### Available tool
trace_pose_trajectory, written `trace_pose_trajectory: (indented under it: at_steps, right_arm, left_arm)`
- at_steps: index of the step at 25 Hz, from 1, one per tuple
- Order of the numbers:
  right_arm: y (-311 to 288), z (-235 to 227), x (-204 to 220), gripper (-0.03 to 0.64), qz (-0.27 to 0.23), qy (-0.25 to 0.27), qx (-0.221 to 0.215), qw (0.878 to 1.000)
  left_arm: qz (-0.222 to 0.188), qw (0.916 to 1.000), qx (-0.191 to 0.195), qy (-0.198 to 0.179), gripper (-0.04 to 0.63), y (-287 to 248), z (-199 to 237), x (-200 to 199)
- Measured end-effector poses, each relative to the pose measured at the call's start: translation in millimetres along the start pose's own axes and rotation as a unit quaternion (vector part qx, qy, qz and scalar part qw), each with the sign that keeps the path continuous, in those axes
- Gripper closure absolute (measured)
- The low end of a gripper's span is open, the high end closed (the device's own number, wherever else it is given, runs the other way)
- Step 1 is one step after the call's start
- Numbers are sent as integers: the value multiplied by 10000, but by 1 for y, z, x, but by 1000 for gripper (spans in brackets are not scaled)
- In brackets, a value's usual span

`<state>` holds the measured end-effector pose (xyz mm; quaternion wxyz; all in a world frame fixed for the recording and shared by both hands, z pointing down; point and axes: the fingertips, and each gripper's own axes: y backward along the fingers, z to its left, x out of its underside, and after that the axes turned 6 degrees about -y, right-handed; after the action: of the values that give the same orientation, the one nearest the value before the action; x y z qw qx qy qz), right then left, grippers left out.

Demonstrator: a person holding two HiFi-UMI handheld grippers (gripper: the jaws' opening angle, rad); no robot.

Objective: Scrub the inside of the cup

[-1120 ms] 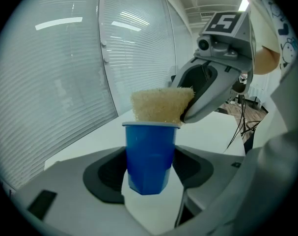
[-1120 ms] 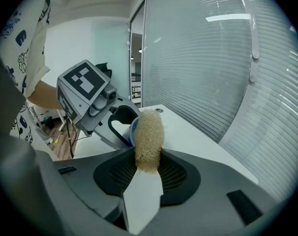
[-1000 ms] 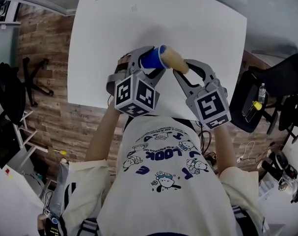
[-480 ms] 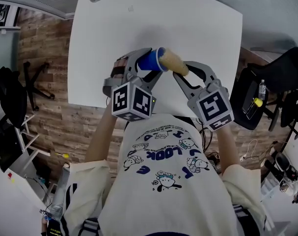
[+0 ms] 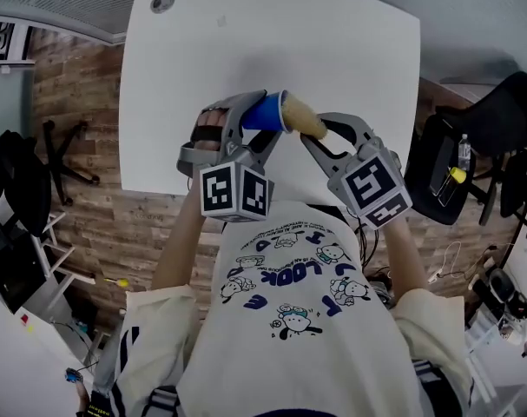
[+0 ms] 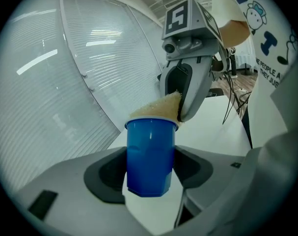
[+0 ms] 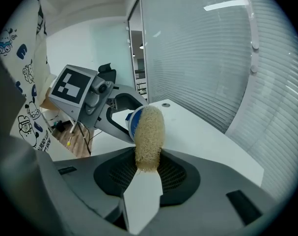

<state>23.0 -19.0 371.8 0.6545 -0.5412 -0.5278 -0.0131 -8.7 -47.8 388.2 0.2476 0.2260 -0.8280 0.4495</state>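
Holding the blue cup (image 5: 265, 114) off the white table (image 5: 332, 50), the left gripper (image 5: 261, 118) has both jaws pressed against the cup's sides; in the left gripper view the pads sit flush on the cup (image 6: 149, 157) wall, one on each side, about mid-height

Cup orientation: in the head view it lies tipped over, its mouth facing the right gripper (image 5: 317, 130) and its base toward the person's left. It hangs over the near part of the table, close to the edge by the person's body

Right gripper: jaws closed on the near end of a tan, fibrous loofah scrubber (image 5: 303, 116). The right gripper view shows the scrubber (image 7: 149, 136) pinched between the two pads and standing out along the jaw line

Contact: the scrubber's far end sits in the cup's mouth. The left gripper view shows tan fibre rising above the blue rim; the right gripper view shows a sliver of blue rim (image 7: 131, 123) to the left of the scrubber tip. How deep it reaches cannot be told

Surroundings: wood-plank floor (image 5: 89, 102) to the left of the table, window blinds (image 7: 212, 58) behind it
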Motion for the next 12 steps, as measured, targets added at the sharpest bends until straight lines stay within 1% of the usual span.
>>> trace_pose_trajectory:
  at_steps: [3,7,10,12]
  right_arm:
    - [-2,1,2,494,83,-35,-50,9999]
    - [-4,3,6,495,196,-59,-97,9997]
    - [-5,3,9,496,290,54,-108,9995]
    - [-6,2,11,497,369,225,-69,9990]
  left_arm:
    - [87,9993,-119,-347,285,1,1,-1]
    - [149,9980,-224,-570,287,3,0,-2]
    - [232,9959,-306,-814,287,2,-1,-4]
    - [298,9936,-354,-1027,287,1,-1,-5]
